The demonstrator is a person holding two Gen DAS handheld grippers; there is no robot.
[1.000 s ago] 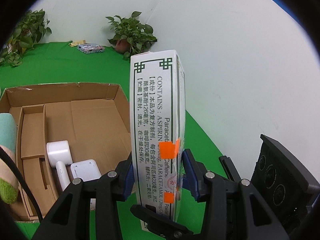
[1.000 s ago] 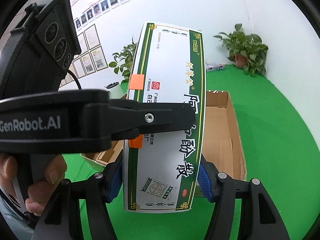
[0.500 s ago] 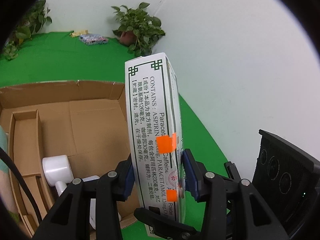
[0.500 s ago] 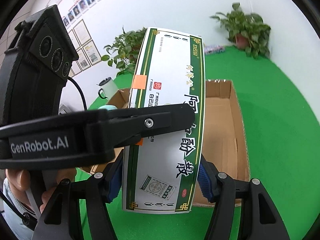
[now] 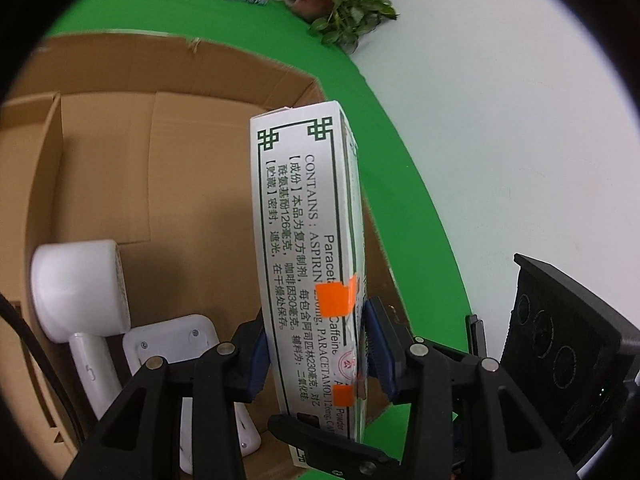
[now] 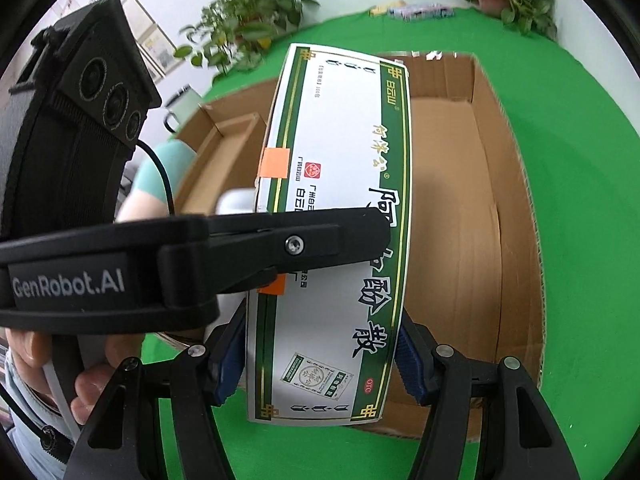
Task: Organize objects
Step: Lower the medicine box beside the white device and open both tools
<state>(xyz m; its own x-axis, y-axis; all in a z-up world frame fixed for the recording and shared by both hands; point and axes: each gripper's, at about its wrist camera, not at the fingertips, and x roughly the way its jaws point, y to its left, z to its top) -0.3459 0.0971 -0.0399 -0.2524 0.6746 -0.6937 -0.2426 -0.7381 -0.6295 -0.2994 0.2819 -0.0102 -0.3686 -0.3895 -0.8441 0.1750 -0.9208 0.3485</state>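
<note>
Medicine carton [image 5: 304, 240]: held in the air over the open cardboard box [image 6: 488, 208], gripped by both grippers at once, not yet set down.
Left gripper [image 5: 316, 354]: blue ribbed pads pressed on the carton's two broad faces, across its thin dimension.
Right gripper [image 6: 320, 364]: pads clamped on the narrow edges, spanning the carton's width (a crossed two-way hold, probably to stop it swinging on the way in).
Left hand [image 6: 60, 368]: fingers wrapped round the handle of the left gripper.
Carton make: thin glossy paperboard, flat rectangular slab, white with green border and printed text; orange tape tabs [image 5: 334, 300] across one edge.
Box make: brown corrugated board, tall walls, a cardboard divider along one side.
Contents: a white plastic handheld device [image 5: 84, 292] and a white rounded base [image 5: 176, 340] lie in one near corner; floor beside them bare, likely the landing spot.
Surface [image 6: 580, 240]: green cloth, matte.
</note>
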